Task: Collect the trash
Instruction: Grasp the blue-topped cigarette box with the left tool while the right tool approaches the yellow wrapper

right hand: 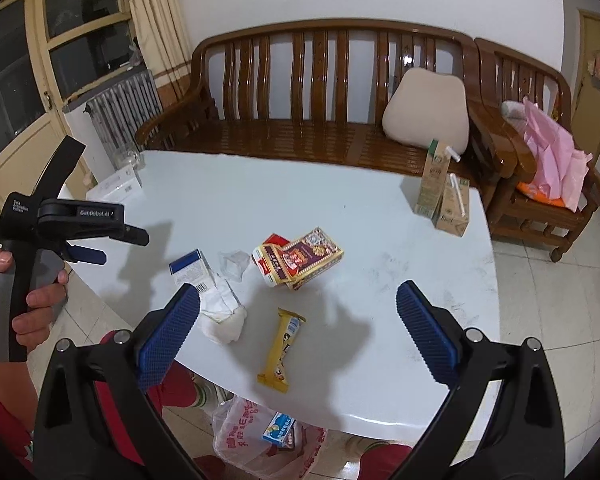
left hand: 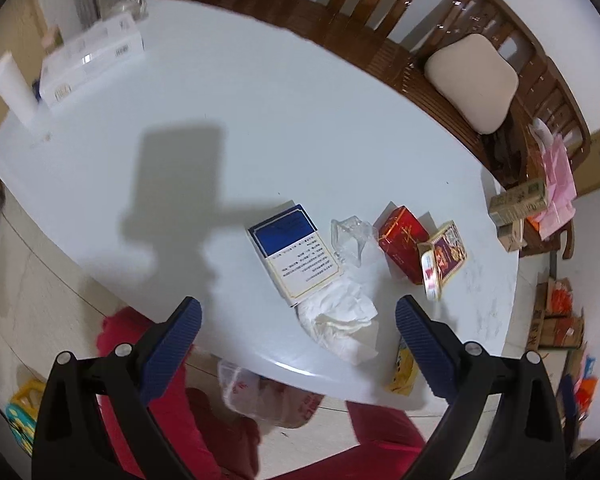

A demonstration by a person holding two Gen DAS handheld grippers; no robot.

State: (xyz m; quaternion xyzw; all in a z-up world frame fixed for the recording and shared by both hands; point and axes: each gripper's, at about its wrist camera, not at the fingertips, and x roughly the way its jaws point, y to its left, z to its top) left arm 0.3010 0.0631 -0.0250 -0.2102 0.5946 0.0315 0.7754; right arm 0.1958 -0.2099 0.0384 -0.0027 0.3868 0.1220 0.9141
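On the white table (right hand: 300, 200) lie a yellow snack wrapper (right hand: 281, 350), a crumpled white tissue (right hand: 224, 316), a blue-and-white box (right hand: 190, 270), clear plastic film (right hand: 233, 265) and a red and gold carton (right hand: 300, 258). Two milk cartons (right hand: 444, 196) stand far right. My right gripper (right hand: 298, 334) is open, above the wrapper. My left gripper (left hand: 298, 330) is open above the tissue (left hand: 340, 320), near the blue box (left hand: 294, 252), film (left hand: 350, 238) and red cartons (left hand: 420, 252). It also shows in the right wrist view (right hand: 88, 248). A plastic trash bag (right hand: 268, 436) sits on the floor below the table's edge.
A wooden bench (right hand: 320, 120) with a beige cushion (right hand: 428, 110) stands behind the table, an armchair with pink bags (right hand: 548, 160) to its right. White boxes (left hand: 88, 60) and a roll (left hand: 14, 88) sit at the table's far left. Cardboard boxes (left hand: 556, 316) lie on the floor.
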